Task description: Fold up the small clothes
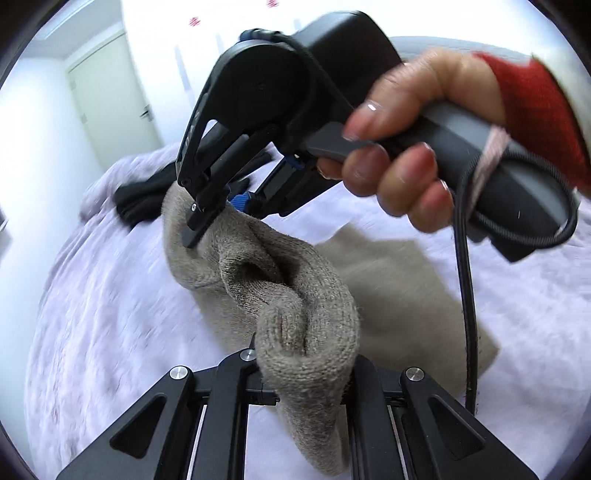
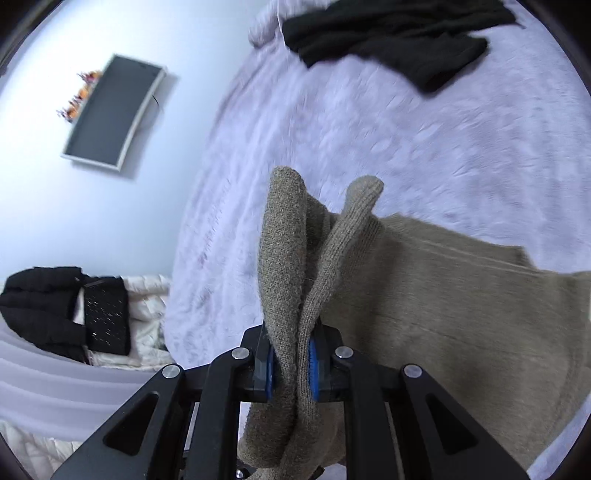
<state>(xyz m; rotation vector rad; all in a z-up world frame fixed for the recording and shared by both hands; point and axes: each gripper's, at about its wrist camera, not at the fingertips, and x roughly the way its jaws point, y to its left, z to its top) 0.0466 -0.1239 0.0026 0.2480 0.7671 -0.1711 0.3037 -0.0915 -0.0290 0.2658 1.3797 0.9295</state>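
Note:
A beige knitted garment (image 1: pixel 388 280) lies partly on a pale lilac fluffy bedspread (image 1: pixel 110 314) and is lifted along one edge. My left gripper (image 1: pixel 306 373) is shut on a bunched fold of it close to the camera. My right gripper (image 1: pixel 207 221), held by a hand in a red sleeve, is shut on the same edge farther away. In the right wrist view the right gripper (image 2: pixel 291 365) pinches a doubled strip of the beige knit (image 2: pixel 443 314) between blue pads (image 2: pixel 313 363); the rest drapes to the right.
A black garment (image 2: pixel 399 33) lies crumpled at the far side of the bedspread (image 2: pixel 406 140), also in the left wrist view (image 1: pixel 140 199). Beside the bed are a black jacket (image 2: pixel 40 306) on white bedding, a wall-mounted screen (image 2: pixel 110 114), and a door (image 1: pixel 110 99).

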